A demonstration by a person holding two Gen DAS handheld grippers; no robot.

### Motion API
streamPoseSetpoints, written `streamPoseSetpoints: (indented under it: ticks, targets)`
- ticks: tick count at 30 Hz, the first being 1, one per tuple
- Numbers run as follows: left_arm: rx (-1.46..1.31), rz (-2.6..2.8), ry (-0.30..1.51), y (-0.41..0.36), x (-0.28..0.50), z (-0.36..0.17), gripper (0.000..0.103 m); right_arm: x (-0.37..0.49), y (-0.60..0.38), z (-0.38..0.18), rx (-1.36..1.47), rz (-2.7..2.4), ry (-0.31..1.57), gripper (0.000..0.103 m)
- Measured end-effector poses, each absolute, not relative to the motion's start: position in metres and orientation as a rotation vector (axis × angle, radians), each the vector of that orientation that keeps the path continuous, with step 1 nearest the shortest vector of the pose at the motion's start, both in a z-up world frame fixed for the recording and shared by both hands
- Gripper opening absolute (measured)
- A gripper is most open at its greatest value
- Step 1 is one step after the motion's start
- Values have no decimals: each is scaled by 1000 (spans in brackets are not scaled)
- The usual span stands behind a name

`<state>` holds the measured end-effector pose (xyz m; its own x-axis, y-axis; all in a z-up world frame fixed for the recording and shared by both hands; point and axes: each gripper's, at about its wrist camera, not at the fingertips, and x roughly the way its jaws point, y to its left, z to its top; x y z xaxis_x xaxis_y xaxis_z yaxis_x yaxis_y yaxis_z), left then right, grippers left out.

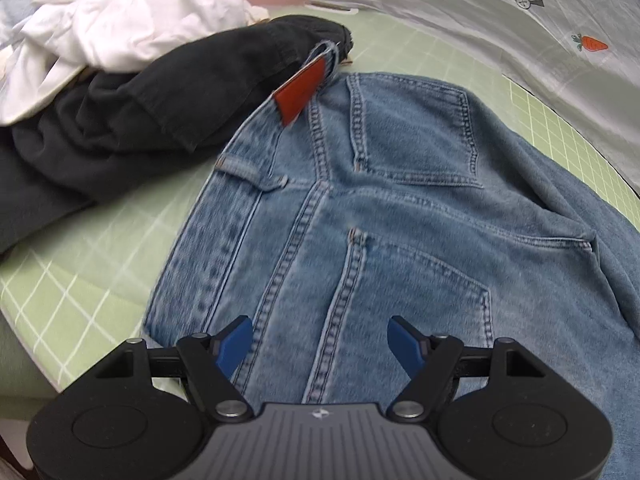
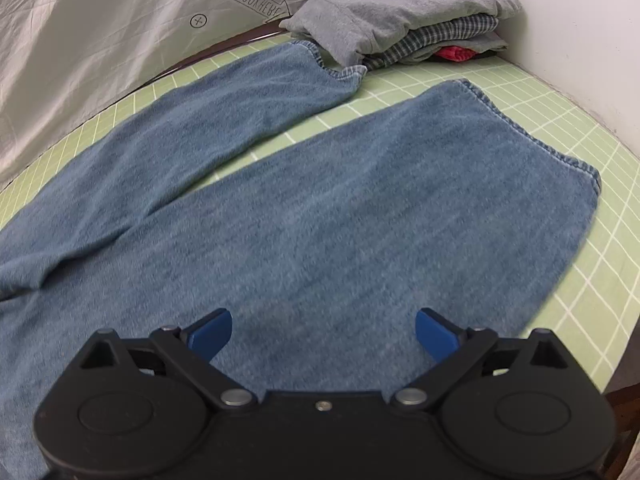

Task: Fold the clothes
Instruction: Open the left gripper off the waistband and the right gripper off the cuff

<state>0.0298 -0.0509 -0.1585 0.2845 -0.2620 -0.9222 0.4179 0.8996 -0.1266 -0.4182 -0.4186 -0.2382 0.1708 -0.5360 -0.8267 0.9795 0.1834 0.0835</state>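
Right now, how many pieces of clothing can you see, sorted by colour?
Blue: 1, the jeans, spread flat.
White: 1, crumpled.
Black: 1, crumpled.
Grey: 2, the top and a lower layer of the folded stack.
Plaid: 1, in the stack.
Red: 1, in the stack.
Total: 7, though the piles may hide more.

Green mat w/ white grid lines (image 2: 580,184) covers the table. Crinkly grey sheet (image 1: 460,12) hangs behind. White wall (image 2: 580,32) on the right.
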Motion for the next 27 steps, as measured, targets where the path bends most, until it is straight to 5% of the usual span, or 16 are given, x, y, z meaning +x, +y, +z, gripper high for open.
streamPoseSetpoints:
  ticks: [27]
  targets:
    - [-178, -428, 1384, -22, 6, -182, 81, -487, -399, -241, 950, -1311, 585, 102]
